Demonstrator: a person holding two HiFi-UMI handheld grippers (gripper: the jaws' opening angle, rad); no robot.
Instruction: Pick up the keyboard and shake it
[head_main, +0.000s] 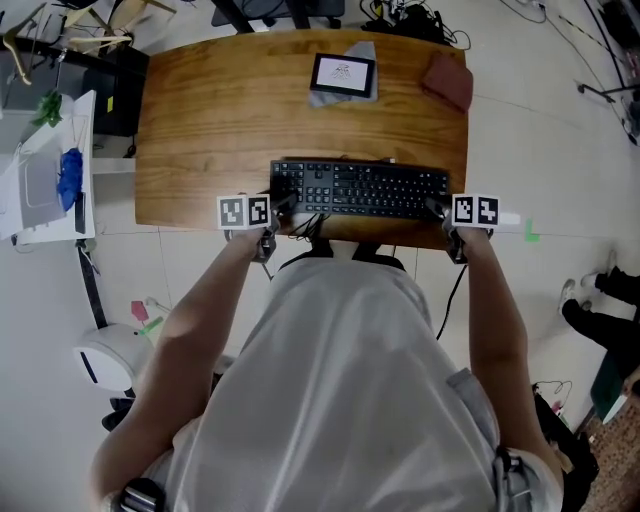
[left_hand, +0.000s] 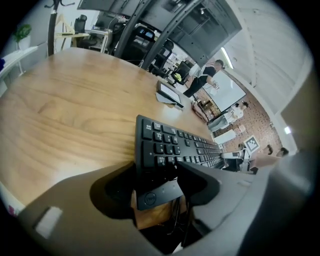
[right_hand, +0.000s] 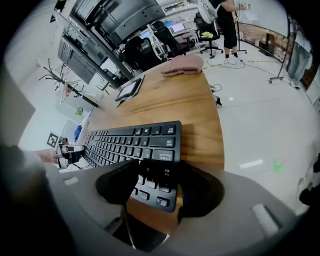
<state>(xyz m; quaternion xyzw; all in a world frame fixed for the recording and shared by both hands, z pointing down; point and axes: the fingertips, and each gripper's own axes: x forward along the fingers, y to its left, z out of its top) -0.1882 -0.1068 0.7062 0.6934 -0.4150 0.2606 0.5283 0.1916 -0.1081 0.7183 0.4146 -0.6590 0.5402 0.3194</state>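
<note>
Wooden surface (head_main: 200, 120) before us carries the keyboard (head_main: 360, 188), lying flat on our side of the tablet (head_main: 343, 74). Our left tongs (head_main: 283, 206) and right tongs (head_main: 438, 211) both stand wide, each straddling one keyboard end.

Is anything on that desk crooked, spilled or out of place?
Nothing much. The keyboard lies straight, close to the table's near edge. Farther back, a tablet sits on a grey sheet that pokes out askew, and a reddish cloth lies crumpled at the far right corner. Nothing looks spilled or broken.
</note>
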